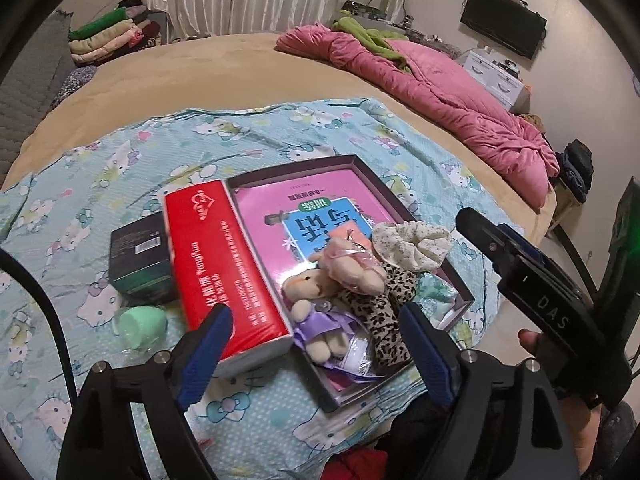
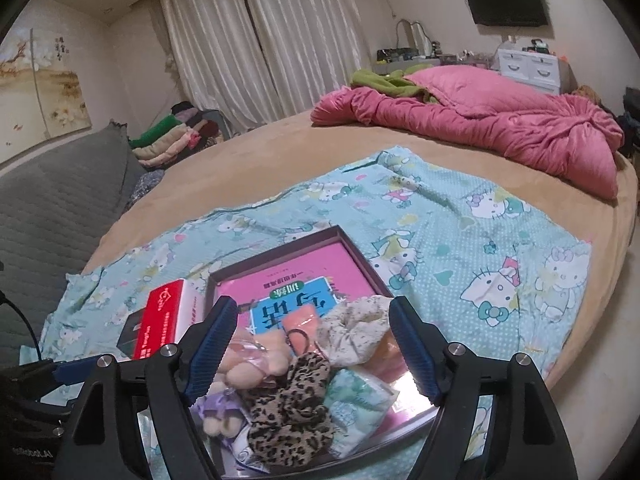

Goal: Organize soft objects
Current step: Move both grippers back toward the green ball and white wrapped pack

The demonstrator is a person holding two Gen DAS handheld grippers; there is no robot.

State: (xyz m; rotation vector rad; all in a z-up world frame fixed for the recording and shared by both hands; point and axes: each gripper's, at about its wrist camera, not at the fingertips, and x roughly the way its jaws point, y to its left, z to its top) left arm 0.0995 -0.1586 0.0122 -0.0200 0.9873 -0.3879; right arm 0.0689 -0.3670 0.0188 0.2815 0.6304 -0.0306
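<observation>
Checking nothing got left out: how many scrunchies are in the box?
2: a leopard-print scrunchie at the box's near end, and a floral scrunchie just beyond it. Others may be hidden under the pile.

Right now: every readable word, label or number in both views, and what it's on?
"DAS": right gripper body, left wrist view.
"YongYuan", roughly: red tissue box; its other print too small.
Pink book: large Chinese title upside down, not legible.
Black box: barcode label, unreadable.
Wall painting: calligraphy blurred.
</observation>
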